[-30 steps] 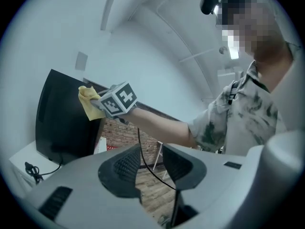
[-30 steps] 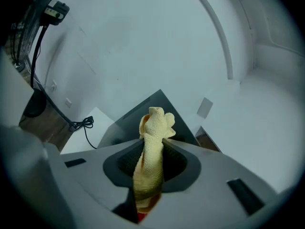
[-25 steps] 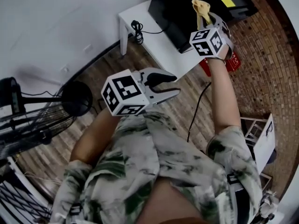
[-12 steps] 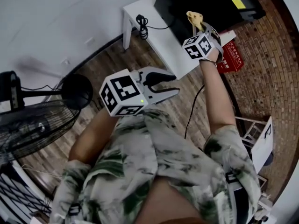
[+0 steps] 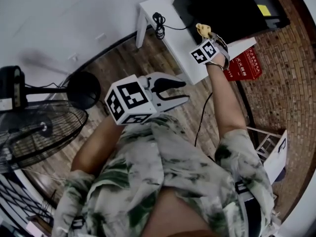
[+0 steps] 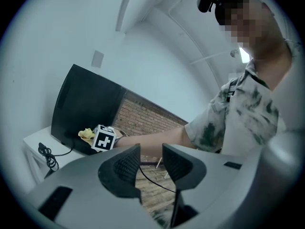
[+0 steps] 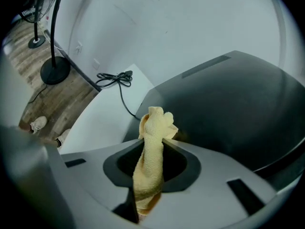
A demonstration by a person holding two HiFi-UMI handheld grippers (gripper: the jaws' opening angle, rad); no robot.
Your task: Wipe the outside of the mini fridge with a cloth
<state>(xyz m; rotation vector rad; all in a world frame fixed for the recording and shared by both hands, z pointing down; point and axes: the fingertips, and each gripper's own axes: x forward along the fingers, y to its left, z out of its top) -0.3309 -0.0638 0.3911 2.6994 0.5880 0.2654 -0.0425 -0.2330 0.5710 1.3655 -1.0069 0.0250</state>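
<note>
The black mini fridge (image 5: 227, 9) stands on a low white table (image 5: 170, 33) against the wall. My right gripper (image 5: 205, 36) is shut on a yellow cloth (image 5: 201, 29), which it holds against the fridge's near face, low down by the table. In the right gripper view the cloth (image 7: 152, 161) sticks up between the jaws, bunched against the dark fridge (image 7: 233, 109). My left gripper (image 5: 177, 91) hangs open and empty close to my chest, well away from the fridge. In the left gripper view it looks towards the fridge (image 6: 86, 109) and the cloth (image 6: 86, 134).
A coiled black cable (image 5: 159, 23) lies on the table's left end. A red box (image 5: 242, 65) sits on the floor beside the table, and another cable (image 5: 202, 117) trails across the wood floor. A standing fan (image 5: 34, 132) and its round base (image 5: 81, 90) are at left. A white crate (image 5: 274, 154) is at right.
My right gripper has slid the cloth down the fridge's face towards the table. The left gripper has stayed where it was. My head has shifted a little.
</note>
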